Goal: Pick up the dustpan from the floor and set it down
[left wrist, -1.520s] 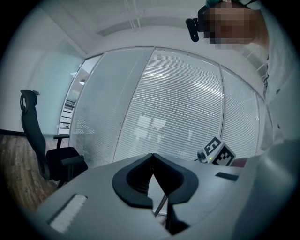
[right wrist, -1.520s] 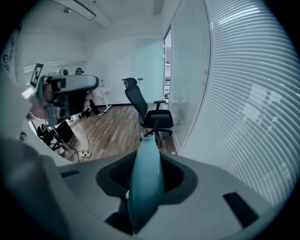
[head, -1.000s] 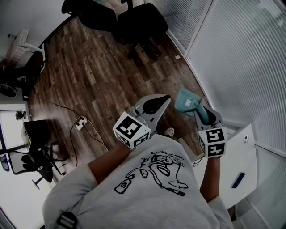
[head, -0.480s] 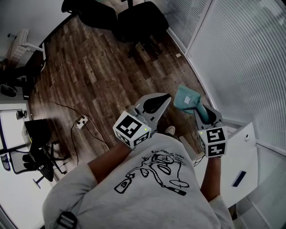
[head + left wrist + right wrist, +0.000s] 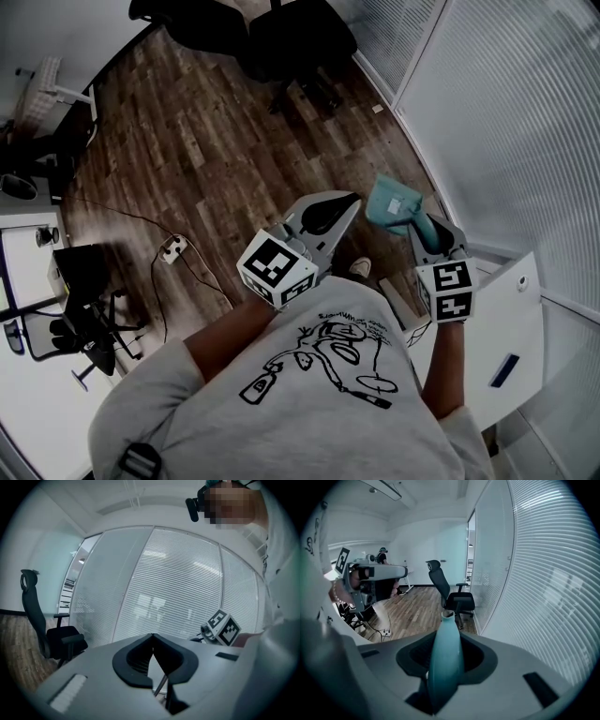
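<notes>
The teal dustpan (image 5: 392, 203) hangs in the air above the wooden floor, close to the glass wall. My right gripper (image 5: 423, 232) is shut on its handle (image 5: 446, 660), which runs up between the two jaws and fills the gap. The pan's scoop points away from me and down. My left gripper (image 5: 348, 202) is held level beside it at the left. Its jaws meet at the tips with nothing between them (image 5: 152, 638). The right gripper's marker cube (image 5: 222, 628) shows in the left gripper view.
Two black office chairs (image 5: 293, 37) stand at the far end of the wooden floor (image 5: 187, 150). A power strip (image 5: 171, 249) with a cable lies at the left. The glass wall with blinds (image 5: 497, 112) runs along the right. A white cabinet top (image 5: 502, 337) sits at lower right.
</notes>
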A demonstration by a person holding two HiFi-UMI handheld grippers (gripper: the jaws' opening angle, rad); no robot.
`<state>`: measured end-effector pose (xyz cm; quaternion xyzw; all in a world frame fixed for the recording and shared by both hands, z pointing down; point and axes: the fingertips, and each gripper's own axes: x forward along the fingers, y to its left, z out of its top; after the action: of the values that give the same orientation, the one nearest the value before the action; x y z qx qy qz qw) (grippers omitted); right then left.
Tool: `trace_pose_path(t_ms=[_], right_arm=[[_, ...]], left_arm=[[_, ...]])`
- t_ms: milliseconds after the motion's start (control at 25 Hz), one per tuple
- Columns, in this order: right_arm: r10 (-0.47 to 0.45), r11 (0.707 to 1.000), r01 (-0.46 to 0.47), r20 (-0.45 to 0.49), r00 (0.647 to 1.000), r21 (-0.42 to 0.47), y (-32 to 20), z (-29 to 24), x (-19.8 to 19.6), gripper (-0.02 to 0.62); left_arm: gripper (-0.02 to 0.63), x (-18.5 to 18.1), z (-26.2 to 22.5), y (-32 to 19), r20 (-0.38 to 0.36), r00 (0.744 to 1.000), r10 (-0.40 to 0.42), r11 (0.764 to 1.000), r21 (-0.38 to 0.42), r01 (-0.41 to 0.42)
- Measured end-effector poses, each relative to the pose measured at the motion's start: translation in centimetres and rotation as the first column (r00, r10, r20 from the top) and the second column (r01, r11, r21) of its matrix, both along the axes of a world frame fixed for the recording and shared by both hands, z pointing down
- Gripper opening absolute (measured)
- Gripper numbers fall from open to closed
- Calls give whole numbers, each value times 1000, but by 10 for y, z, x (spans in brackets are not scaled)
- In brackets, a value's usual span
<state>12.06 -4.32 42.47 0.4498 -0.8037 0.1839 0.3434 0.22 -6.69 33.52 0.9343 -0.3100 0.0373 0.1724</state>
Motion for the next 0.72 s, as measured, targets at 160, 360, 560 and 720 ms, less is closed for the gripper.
trace_pose_path(t_ms=[160, 360, 560, 720], right_arm=[[2, 1000, -2, -7, 1000, -9, 2, 11, 0, 106], [3, 1000, -3, -15, 1000, -27, 1, 26, -3, 106], [3, 999, -4, -19, 1000, -52, 5, 46, -5, 106], [8, 998, -10, -27, 1000, -67, 3, 62, -4, 106]], left_arm=[[2, -3, 2, 4, 2, 1000, -3, 1000, -5, 3], [2, -8, 4, 7, 4, 1000, -8, 1000, -14, 9], [2, -13, 9, 12, 8, 1000, -16, 1000, -25, 16], [2, -16, 11, 14, 11, 1000, -21, 999, -36, 21]])
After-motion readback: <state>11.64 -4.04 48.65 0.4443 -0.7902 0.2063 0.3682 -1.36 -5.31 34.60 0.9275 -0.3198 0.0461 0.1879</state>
